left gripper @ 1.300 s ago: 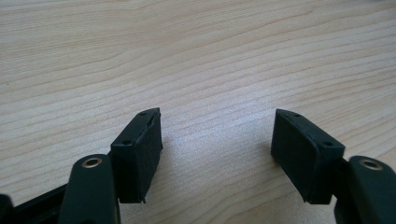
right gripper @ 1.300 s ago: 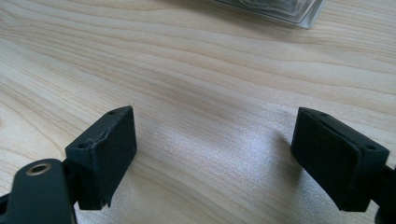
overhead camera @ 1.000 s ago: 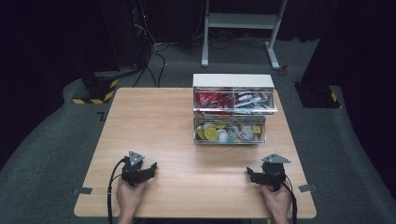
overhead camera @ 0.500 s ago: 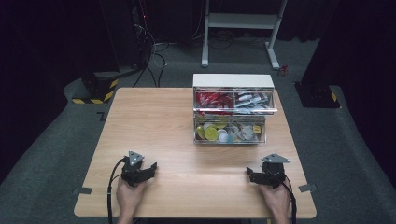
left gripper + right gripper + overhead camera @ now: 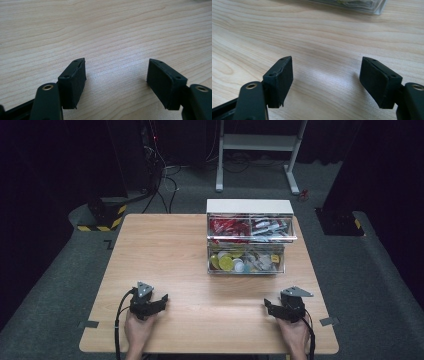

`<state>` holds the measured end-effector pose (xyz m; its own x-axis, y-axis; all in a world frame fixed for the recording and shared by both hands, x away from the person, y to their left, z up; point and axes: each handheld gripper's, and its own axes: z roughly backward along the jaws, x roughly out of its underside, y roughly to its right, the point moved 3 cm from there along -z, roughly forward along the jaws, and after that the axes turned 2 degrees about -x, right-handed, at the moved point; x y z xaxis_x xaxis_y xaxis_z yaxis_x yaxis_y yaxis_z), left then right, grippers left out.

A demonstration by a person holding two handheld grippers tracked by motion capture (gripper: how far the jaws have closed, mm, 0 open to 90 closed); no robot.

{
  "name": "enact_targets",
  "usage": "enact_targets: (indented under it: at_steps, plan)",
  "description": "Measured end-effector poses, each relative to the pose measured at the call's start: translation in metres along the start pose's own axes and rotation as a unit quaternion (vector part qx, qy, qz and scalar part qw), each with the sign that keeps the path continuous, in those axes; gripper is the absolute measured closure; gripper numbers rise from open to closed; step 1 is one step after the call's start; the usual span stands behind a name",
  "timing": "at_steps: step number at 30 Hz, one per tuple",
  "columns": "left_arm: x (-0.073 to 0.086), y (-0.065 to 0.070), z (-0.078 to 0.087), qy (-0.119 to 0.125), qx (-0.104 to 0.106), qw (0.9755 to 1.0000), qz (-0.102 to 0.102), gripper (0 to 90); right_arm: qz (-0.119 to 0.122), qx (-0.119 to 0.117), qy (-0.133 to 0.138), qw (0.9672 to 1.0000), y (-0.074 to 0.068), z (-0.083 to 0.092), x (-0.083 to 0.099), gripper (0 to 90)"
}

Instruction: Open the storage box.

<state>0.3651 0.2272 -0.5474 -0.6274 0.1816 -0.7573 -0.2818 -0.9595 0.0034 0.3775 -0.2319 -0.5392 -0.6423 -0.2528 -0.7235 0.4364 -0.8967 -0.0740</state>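
Observation:
My left gripper [image 5: 159, 301] rests on the wooden table [image 5: 175, 250] near its front left. In the left gripper view, the gripper [image 5: 116, 75] stands open over bare wood. My right gripper [image 5: 270, 307] lies near the front right, held by a hand. Its jaws have just been closing a little. In the right gripper view, the gripper [image 5: 327, 75] still stands open with nothing between its pads. A small clear drawer cabinet [image 5: 249, 206] with a white top stands at the table's back right, apart from both grippers. Its drawers hold red, white and yellow small items.
The cabinet's clear lower edge [image 5: 362, 5] shows at the top of the right gripper view. On the floor behind the table are a white metal frame [image 5: 260, 142], cables and a black-and-yellow striped base [image 5: 102, 215]. A dark floor surrounds the table.

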Motion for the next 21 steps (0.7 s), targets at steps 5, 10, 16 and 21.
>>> enact_targets:
  at_steps: [5,10,16,21]
  plan:
    - [0.000,0.000,0.000,0.000,0.001,1.0000,0.000,31.7,-0.017,-0.031,0.016,0.9992,-0.004,0.004,-0.002,28.5]
    - [0.000,0.000,0.000,0.000,0.001,1.0000,0.000,31.7,-0.005,-0.041,0.026,0.9988,-0.007,0.008,-0.004,33.0]
    - [0.000,0.000,0.000,0.001,0.003,1.0000,0.001,31.3,-0.001,-0.040,0.037,0.9985,-0.011,0.013,-0.008,36.0]
    - [0.000,0.000,0.000,0.001,0.003,1.0000,0.001,31.2,-0.007,-0.056,0.046,0.9973,-0.013,0.013,-0.015,37.5]
